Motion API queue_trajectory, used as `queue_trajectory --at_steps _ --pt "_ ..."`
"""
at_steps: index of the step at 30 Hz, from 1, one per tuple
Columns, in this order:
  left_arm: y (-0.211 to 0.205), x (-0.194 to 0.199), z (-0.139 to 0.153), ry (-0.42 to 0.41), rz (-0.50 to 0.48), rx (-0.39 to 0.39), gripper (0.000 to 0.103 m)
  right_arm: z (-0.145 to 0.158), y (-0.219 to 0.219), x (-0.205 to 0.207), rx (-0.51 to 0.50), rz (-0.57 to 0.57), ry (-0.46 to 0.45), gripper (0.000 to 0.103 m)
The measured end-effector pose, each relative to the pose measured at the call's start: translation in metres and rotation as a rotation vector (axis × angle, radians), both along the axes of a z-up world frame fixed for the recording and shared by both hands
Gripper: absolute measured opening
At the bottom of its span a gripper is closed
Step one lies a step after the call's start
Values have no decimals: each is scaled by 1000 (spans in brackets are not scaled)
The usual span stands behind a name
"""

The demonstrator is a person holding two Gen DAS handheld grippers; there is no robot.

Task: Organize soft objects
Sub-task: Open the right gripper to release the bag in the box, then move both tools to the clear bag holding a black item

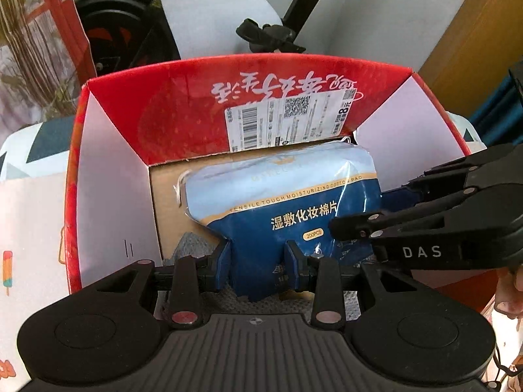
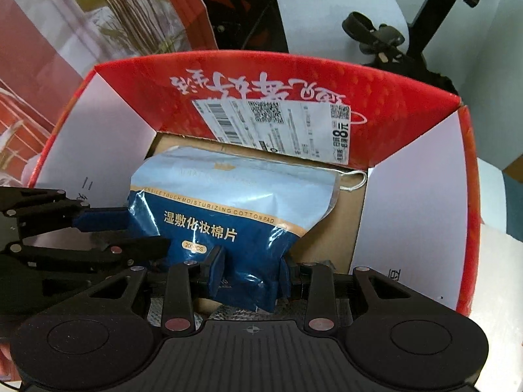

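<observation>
A blue and pale-blue bag of cotton pads (image 1: 278, 192) (image 2: 235, 192) lies tilted inside an open red cardboard box (image 1: 170, 124) (image 2: 137, 98). Both grippers pinch its dark lower end. My left gripper (image 1: 258, 261) is shut on the bag's bottom edge, and in the right wrist view it (image 2: 108, 228) reaches in from the left. My right gripper (image 2: 251, 271) is shut on the same end, the bag crumpled between its pads; in the left wrist view it (image 1: 369, 209) comes in from the right. Grey cloth (image 1: 193, 245) (image 2: 235, 313) lies under the bag's near end.
The box's white side flaps (image 1: 108, 176) (image 2: 415, 202) stand up around the bag, and a shipping label (image 1: 287, 121) hangs on the far red flap. Behind the box are a black clamp stand (image 1: 271, 32), a black wheel (image 1: 111, 29), dried grass (image 2: 130, 16) and a wooden panel (image 1: 474, 42).
</observation>
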State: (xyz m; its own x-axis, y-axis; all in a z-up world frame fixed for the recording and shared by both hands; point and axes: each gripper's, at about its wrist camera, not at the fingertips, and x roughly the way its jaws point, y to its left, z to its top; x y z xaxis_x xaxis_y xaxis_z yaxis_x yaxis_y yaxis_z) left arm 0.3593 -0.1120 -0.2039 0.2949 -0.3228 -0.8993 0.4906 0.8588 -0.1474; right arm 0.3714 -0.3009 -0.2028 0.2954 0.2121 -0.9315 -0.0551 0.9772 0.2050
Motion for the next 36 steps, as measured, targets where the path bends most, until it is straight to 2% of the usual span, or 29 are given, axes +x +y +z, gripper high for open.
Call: queue_trajectory --at_steps 5,11,16,19,23,26,30,36 --pt "-5 -2 -3 7 -5 16 39 -6 2 0 -30 -12 23 35" --pt "3 -10 13 -62 11 9 38 3 2 -7 -88 -53 -23 40" --pt "26 -39 47 -199 17 -39 38 34 -4 -34 -50 -65 -158 40" --pt "41 -66 64 -284 26 -76 38 54 -6 -62 -14 -54 -268 40" --pt "65 -106 79 -392 50 -128 38 75 -10 -103 32 -33 -408 40" --pt "75 -131 81 -438 70 -143 38 84 -11 -134 36 -12 -503 40" --pt "89 -158 74 -440 98 -153 38 85 -11 -172 56 -10 -596 40" --pt "108 -180 51 -384 156 -161 38 71 -16 -220 75 -45 -635 41"
